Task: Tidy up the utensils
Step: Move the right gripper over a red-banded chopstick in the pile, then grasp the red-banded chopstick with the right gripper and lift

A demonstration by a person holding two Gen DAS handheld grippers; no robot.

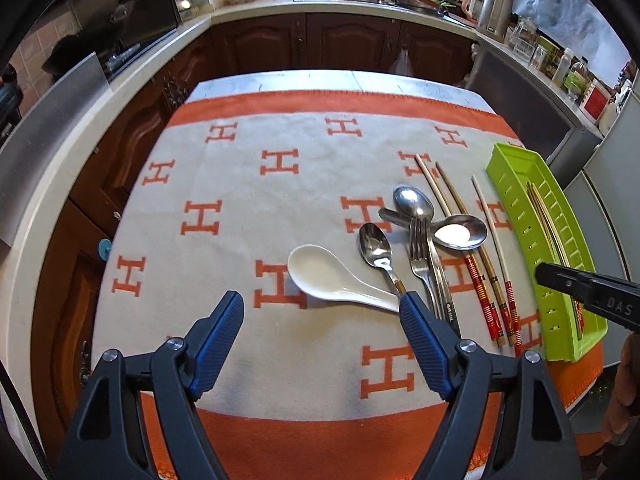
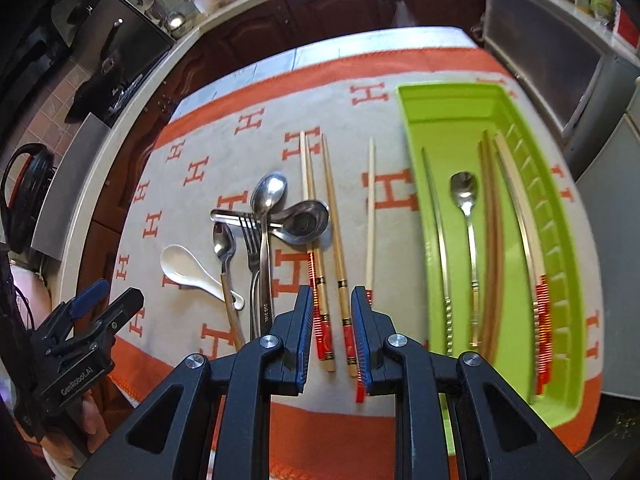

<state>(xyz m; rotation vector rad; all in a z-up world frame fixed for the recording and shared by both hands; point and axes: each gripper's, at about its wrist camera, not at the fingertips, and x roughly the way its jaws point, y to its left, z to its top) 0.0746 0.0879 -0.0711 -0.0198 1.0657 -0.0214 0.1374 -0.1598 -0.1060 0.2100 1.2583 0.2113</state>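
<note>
The left gripper [image 1: 322, 312] hovers wide open and empty above the orange-and-grey blanket [image 1: 240, 220]. The right gripper [image 2: 332, 308], jaws narrowly parted and empty, hangs over red-ended bamboo chopsticks [image 2: 344, 280]. Left of the chopsticks lie a white ceramic spoon [image 1: 332, 280] and steel spoons [image 1: 416, 204]; right of the chopsticks sits the lime-green plastic tray [image 2: 440, 128].
</note>
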